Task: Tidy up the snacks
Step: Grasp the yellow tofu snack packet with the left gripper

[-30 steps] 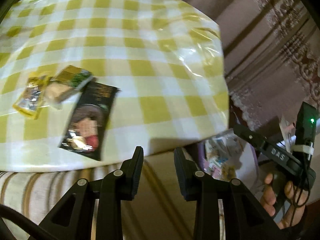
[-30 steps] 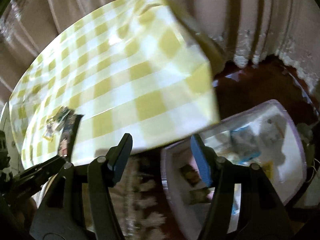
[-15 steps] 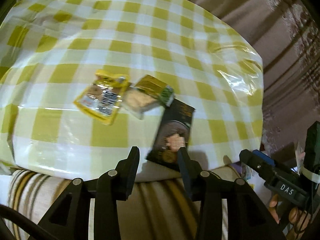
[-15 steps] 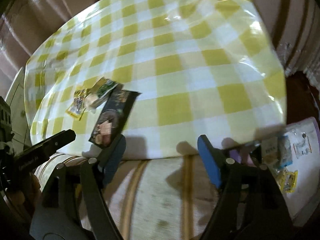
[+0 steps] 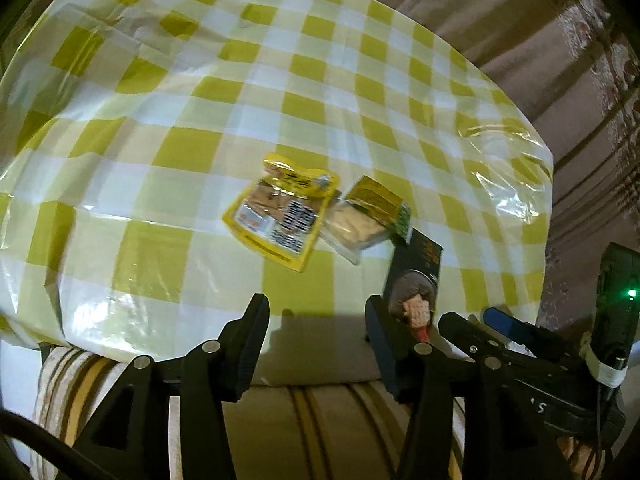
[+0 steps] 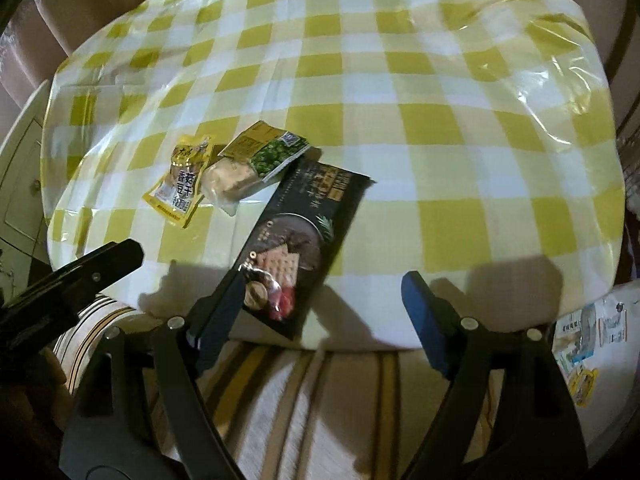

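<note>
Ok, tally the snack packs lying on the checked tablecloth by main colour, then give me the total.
Yellow: 1, the pouch with black print
Gold and green: 1, the pack with a clear end
Black: 1, the long cracker pack at the table's near edge
Total: 3

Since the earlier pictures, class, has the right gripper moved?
Yes. The right gripper has swung from the white bin to the checked table, its fingers opening, empty.
</note>
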Tool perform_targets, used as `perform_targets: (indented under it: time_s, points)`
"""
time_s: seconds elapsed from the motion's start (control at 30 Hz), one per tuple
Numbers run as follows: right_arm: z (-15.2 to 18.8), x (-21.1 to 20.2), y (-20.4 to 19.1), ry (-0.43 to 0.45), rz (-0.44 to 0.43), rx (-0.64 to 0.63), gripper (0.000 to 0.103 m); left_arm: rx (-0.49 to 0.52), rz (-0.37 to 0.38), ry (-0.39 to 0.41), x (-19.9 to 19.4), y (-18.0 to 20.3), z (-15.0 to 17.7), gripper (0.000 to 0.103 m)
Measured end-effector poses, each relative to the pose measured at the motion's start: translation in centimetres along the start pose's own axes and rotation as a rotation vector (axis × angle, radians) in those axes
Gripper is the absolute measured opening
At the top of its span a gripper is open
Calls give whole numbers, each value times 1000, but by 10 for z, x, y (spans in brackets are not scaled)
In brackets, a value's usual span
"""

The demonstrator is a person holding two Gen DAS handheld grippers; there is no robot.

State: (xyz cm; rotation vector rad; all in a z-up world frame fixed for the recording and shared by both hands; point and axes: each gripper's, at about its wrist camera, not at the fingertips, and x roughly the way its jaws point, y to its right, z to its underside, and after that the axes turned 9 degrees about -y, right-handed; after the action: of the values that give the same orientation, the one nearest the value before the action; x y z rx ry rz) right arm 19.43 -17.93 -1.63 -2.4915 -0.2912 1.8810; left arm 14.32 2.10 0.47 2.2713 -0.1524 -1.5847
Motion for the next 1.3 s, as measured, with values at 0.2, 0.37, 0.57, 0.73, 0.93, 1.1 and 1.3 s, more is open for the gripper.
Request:
perform_targets:
  time_s: [0.2, 0.37, 0.57, 0.73, 0.93, 1.1, 1.3]
  points:
    - [-12, 14, -11, -14, 24, -6, 82, -15, -13, 1, 4, -14, -10, 55]
    - [-22, 25, -19, -25, 35, -23, 82, 3, -31, 3, 8, -17, -19, 60]
    - [-31, 38, -23, -42, 45, -32, 82, 17, -49, 13, 19, -22, -39, 62]
    - [-35, 50, -21, -65, 56, -33, 82, 60, -55, 24, 31, -16, -56, 68]
    - [-34, 51, -11, -69, 52, -28, 83, 95, -61, 5, 51, -11, -75, 70]
    - [-31, 49, 9, -71, 73, 2, 84, 113, -58, -17, 65, -10, -84, 72]
    - [-28, 49, 23, -65, 120, 19, 84, 142, -90, -1, 66, -13, -83, 73]
